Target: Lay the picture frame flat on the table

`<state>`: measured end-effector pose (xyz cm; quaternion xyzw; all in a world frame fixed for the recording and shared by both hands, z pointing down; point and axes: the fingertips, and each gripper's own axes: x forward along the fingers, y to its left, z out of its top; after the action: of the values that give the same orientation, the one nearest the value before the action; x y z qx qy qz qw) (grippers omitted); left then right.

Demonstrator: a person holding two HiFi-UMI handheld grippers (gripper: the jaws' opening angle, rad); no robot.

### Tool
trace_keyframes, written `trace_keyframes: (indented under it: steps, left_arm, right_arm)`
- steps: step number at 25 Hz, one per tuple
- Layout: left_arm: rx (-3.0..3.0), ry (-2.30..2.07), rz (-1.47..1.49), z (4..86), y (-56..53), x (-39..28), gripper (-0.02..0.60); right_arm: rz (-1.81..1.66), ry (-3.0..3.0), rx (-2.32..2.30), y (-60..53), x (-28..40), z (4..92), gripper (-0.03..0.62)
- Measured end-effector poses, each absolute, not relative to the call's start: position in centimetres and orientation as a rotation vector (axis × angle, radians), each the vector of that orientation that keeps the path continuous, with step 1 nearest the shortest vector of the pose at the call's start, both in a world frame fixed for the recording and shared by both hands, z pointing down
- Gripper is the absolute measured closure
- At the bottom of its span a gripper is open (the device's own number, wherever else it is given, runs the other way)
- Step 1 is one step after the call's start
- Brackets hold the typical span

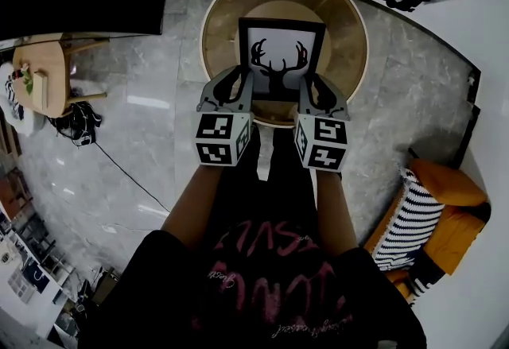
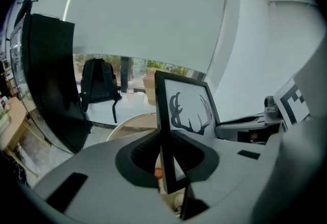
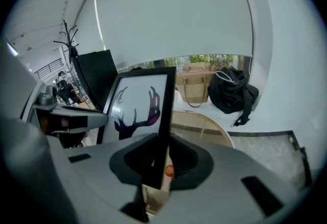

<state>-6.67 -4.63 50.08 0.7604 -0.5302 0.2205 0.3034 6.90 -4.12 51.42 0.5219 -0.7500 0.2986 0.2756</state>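
Black frame (image 1: pixel 280 61) is pinched at both sides: left gripper (image 1: pixel 229 87) clamps its left edge, right gripper (image 1: pixel 318 93) its right. It stands upright over the near half of the wooden table (image 1: pixel 355 29). The grasp looks made; next, I'd say, tip it back and lower it evenly.

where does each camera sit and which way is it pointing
Head view: on the person's head, facing steeply down at the round table, the picture frame, both forearms, the left gripper and right gripper.
Left gripper view: on the left gripper, looking along its jaws, shut on the frame's left edge, toward a backpack.
Right gripper view: on the right gripper, looking along its jaws, shut on the frame's right edge, toward a black bag.
Shared: all three show the frame.
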Motion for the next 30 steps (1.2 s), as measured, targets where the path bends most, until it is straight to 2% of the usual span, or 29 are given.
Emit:
trace_keyframes:
  steps: [30]
  left_arm:
    - [1.798, -1.325, 0.674, 64.7, 1.0, -6.4, 0.509]
  right_arm:
    - [0.964, -1.875, 1.25, 1.1, 7.2, 66.0, 0.513]
